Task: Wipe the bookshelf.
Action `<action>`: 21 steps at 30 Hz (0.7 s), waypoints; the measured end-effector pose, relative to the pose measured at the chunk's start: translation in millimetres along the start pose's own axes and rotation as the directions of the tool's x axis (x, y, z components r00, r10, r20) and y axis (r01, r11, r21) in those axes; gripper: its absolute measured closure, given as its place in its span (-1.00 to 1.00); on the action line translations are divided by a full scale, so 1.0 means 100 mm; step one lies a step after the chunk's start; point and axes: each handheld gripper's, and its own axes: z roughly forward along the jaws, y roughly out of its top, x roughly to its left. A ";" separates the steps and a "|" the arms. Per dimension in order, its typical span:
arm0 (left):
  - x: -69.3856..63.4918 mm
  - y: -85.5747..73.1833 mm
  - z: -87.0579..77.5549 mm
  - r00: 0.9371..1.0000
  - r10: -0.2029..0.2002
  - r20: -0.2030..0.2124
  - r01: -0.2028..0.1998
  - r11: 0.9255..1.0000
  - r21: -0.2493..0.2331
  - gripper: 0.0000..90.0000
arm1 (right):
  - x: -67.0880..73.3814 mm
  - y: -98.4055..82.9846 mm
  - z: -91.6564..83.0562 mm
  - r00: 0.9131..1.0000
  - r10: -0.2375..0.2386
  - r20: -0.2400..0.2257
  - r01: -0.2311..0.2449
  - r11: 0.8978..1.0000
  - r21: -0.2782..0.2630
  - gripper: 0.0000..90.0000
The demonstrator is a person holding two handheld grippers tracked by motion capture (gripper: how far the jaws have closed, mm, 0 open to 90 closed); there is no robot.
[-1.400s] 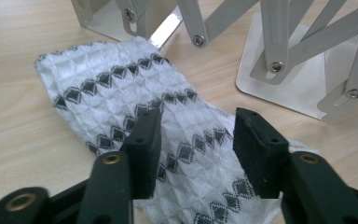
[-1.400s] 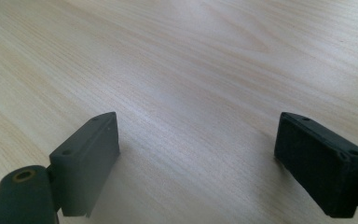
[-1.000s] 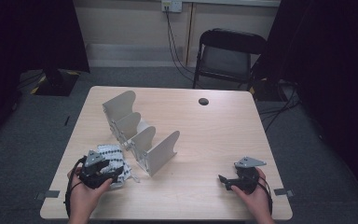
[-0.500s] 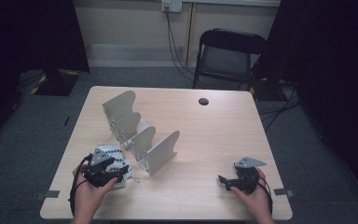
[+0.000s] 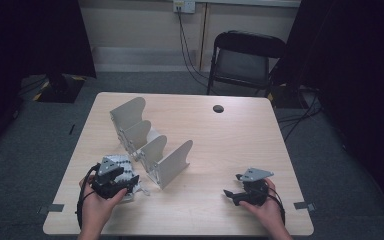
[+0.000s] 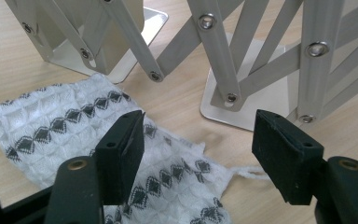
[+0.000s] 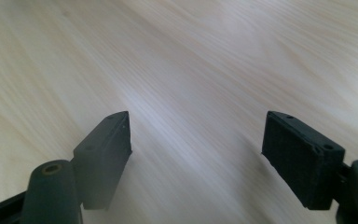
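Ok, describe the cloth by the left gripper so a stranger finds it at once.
Start at the wooden table, near its left front corner, beside the folding metal rack. The cloth lies flat there: white waffle weave with rows of dark diamonds, the only soft thing around.

A person's 2 bare forearms enter from the bottom edge of the high view, each hand wrapped around a black 2-jaw gripper. The left hand (image 5: 96, 205), at lower left of the frame, angles its black left gripper (image 5: 130, 181) up and to the right, a grey 3-cornered plate riding on top. In the left gripper view its jaws stand wide apart, pressing on nothing. The right hand (image 5: 264, 206), at lower right, points its black right gripper (image 5: 228, 195) toward the left of the frame. In the right gripper view its jaws are spread, having just been closing slightly with nothing between them.
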 end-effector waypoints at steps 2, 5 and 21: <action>0.00 -0.01 0.00 1.000 0.005 0.003 -0.005 1.000 0.008 -0.24 | 0.06 0.13 0.10 0.998 -0.032 -0.055 0.032 0.999 0.015 -0.49; -0.01 -0.02 -0.01 1.000 0.003 0.000 -0.003 1.000 0.003 -0.24 | 0.14 0.32 0.22 0.993 -0.078 -0.094 0.081 0.996 0.028 -0.49; -0.07 -0.05 -0.07 1.000 0.026 0.004 -0.026 1.000 0.006 -0.24 | 0.19 1.14 0.35 0.975 -0.156 -0.158 0.148 0.987 -0.058 -0.50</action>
